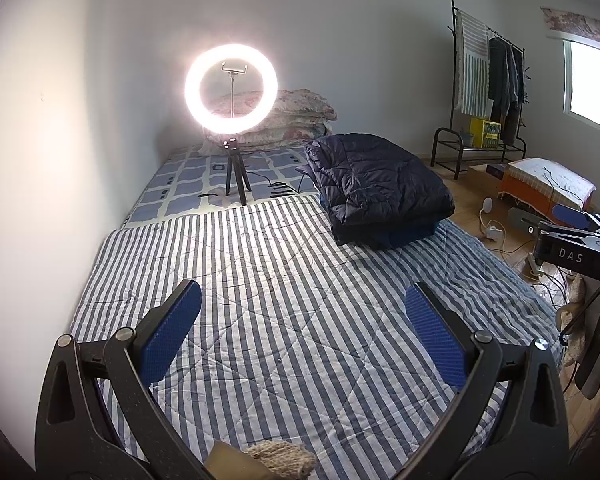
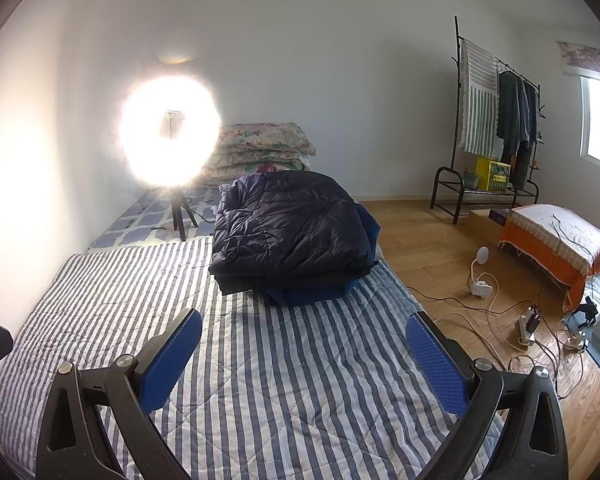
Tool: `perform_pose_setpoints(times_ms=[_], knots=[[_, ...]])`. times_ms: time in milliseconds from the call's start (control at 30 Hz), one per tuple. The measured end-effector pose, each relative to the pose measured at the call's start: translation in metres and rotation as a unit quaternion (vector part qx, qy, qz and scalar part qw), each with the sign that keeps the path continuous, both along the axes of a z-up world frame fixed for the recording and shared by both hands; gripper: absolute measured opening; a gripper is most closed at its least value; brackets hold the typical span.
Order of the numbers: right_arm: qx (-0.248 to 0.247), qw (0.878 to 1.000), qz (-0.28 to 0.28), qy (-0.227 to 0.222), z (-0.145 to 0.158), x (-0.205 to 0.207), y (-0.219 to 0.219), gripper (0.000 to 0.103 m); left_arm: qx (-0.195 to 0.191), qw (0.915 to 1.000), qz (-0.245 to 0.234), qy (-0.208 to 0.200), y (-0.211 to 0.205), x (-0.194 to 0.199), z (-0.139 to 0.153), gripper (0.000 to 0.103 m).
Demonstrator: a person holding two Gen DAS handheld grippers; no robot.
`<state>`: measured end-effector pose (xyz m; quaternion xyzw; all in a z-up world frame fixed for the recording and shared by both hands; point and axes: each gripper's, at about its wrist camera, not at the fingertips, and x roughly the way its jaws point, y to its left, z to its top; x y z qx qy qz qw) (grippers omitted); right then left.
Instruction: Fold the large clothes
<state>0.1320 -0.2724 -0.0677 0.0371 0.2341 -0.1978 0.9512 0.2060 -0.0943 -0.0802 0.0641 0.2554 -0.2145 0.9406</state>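
The left gripper (image 1: 302, 320) hangs above the striped quilt (image 1: 260, 280) with its blue pads (image 1: 172, 330) spread wide and nothing between them. The right gripper (image 2: 304, 350) is the same: jaws wide, empty, above the quilt (image 2: 280, 380).

The task's garment, a dark navy puffer jacket (image 1: 374, 186), lies folded in a thick bundle on the far part of the quilt, at about 1 o'clock from the left gripper and well apart from it. In the right wrist view the jacket (image 2: 290, 228) sits at 12 o'clock, also well clear of the pads. A bluer cloth (image 2: 320, 292) shows under its near edge.

A lit ring light (image 1: 231, 88) on a small tripod stands on the checked sheet (image 1: 188, 184) beyond the quilt, at 11 o'clock in both views; in the right view the light (image 2: 170, 130) glares strongly. Behind it, floral bedding (image 1: 300, 114) is stacked against the wall.

At 2 o'clock a clothes rack (image 2: 496, 120) holds a striped cloth and dark garments, with a yellow box (image 2: 493, 174) on its lower shelf. Cables (image 2: 500, 320) trail over the wooden floor near an orange-skirted stool (image 2: 556, 244).
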Motion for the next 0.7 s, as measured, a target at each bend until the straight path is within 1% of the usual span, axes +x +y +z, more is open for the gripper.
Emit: perform_pose_setpoints(times_ms=[700], knots=[[0.003,1.000,0.005,0.005,-0.0043,0.0043,0.0074,0.103,0.006,1.0000,-0.004,-0.001,0.0014,0.0014,0.0005,0.103]])
